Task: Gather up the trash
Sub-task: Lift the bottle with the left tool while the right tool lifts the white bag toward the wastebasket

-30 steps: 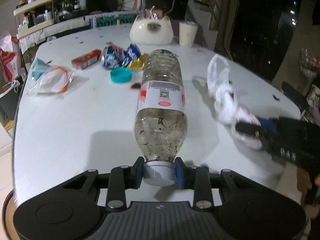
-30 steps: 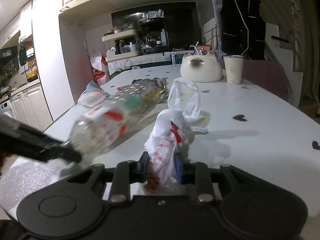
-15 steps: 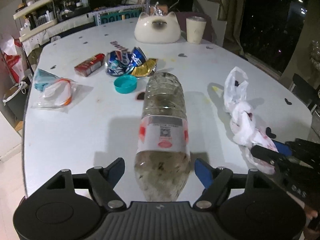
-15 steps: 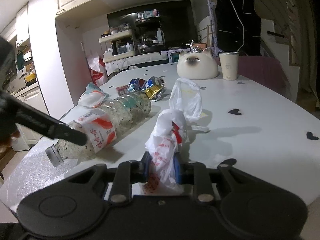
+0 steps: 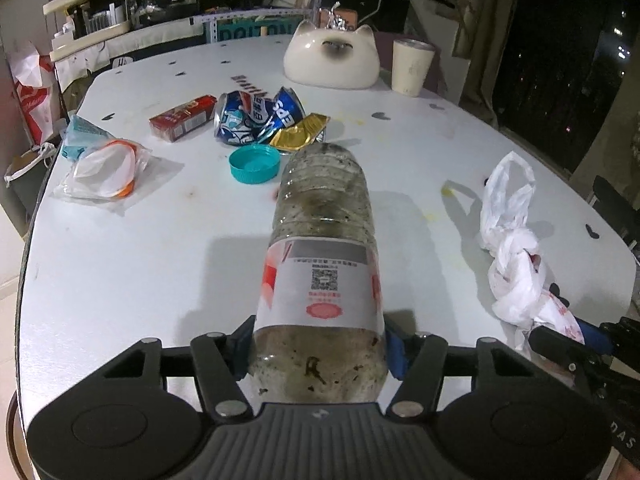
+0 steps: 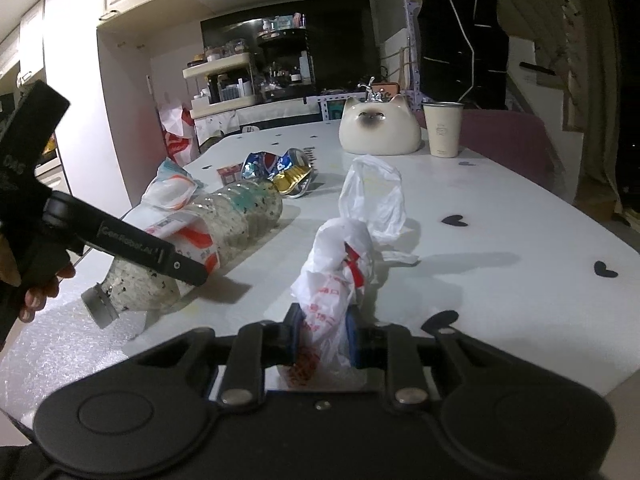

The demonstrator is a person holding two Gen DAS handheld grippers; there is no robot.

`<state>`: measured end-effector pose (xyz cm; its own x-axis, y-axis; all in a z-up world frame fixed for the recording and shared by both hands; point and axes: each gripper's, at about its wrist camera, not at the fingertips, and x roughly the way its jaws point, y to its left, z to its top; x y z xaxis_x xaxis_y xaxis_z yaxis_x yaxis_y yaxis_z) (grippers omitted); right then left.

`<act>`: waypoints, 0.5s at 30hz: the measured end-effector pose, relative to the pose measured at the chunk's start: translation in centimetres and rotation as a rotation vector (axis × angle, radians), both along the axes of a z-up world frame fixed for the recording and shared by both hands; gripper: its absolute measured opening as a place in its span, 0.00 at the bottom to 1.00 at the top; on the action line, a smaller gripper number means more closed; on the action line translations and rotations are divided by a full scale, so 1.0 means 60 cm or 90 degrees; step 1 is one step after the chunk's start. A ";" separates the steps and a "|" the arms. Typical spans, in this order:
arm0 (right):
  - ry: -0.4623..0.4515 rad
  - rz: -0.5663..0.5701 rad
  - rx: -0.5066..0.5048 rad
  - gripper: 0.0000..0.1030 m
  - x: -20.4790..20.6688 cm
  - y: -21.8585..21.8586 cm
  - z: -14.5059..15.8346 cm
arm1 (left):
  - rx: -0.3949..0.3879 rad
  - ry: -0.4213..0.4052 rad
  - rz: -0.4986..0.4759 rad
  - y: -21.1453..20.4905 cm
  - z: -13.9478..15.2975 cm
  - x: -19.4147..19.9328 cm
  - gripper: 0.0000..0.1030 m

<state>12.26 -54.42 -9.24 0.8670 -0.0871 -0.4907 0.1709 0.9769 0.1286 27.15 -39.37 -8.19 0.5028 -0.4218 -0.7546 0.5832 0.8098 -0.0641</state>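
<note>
The left gripper (image 5: 318, 354) is straddling the shoulder of the plastic bottle (image 5: 324, 248), its blue fingers (image 5: 396, 354) sitting right against the sides; the jaws have just been closing in on it, though whether the pads are really pressing is hard to tell from this angle. The bottle is lying on its side on the white surface (image 5: 132, 264), cap end toward the camera. The right gripper (image 6: 322, 338) is clenching the printed end of a white plastic bag (image 6: 340, 264), which is trailing away across the surface.

Beyond the bottle's base a teal cap (image 5: 254, 164) is lying open side up, with crushed cans (image 5: 256, 116), a gold foil wrapper (image 5: 300, 134) and a red packet (image 5: 184, 118) behind it. A clear packet with an orange ring (image 5: 102, 168) is resting near the left edge. At the far end a cat-faced ceramic piece (image 5: 334, 60) and a pale cup (image 5: 412, 66) are standing side by side. Shelves crowded with jars are lining the back of the dim room, and dark windows are showing on the right.

A second ago the left fingers were pinching the bottle's cap; since then they have let go, opened and slid forward onto the wider body.
</note>
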 end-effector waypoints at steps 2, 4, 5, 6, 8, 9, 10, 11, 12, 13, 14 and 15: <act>-0.001 -0.003 -0.002 0.22 0.003 0.004 0.004 | -0.013 -0.004 0.003 0.009 0.003 -0.005 0.60; -0.004 -0.004 -0.005 0.21 0.004 0.010 0.009 | -0.025 -0.005 0.003 0.017 0.007 -0.009 0.59; -0.006 -0.004 -0.007 0.21 0.005 0.012 0.012 | -0.031 -0.008 0.002 0.022 0.010 -0.012 0.59; -0.008 -0.004 -0.010 0.21 0.005 0.015 0.015 | -0.037 -0.012 0.001 0.027 0.013 -0.016 0.59; -0.016 -0.007 -0.015 0.20 0.005 0.020 0.024 | -0.050 -0.023 -0.001 0.039 0.021 -0.023 0.59; -0.021 -0.009 -0.017 0.20 0.004 0.023 0.029 | -0.058 -0.029 0.000 0.046 0.026 -0.025 0.59; -0.025 -0.010 -0.020 0.20 0.005 0.026 0.035 | -0.066 -0.035 0.002 0.054 0.031 -0.028 0.59; -0.030 -0.011 -0.022 0.20 0.005 0.030 0.041 | -0.074 -0.042 0.005 0.062 0.036 -0.031 0.59; -0.035 -0.012 -0.024 0.20 0.004 0.033 0.046 | -0.080 -0.049 0.007 0.070 0.041 -0.033 0.59; -0.040 -0.013 -0.026 0.20 0.005 0.039 0.054 | -0.086 -0.058 0.011 0.079 0.047 -0.035 0.59; -0.045 -0.013 -0.029 0.20 0.006 0.044 0.060 | -0.090 -0.067 0.013 0.087 0.052 -0.038 0.59; -0.049 -0.012 -0.031 0.20 0.007 0.049 0.066 | -0.094 -0.075 0.016 0.096 0.057 -0.040 0.59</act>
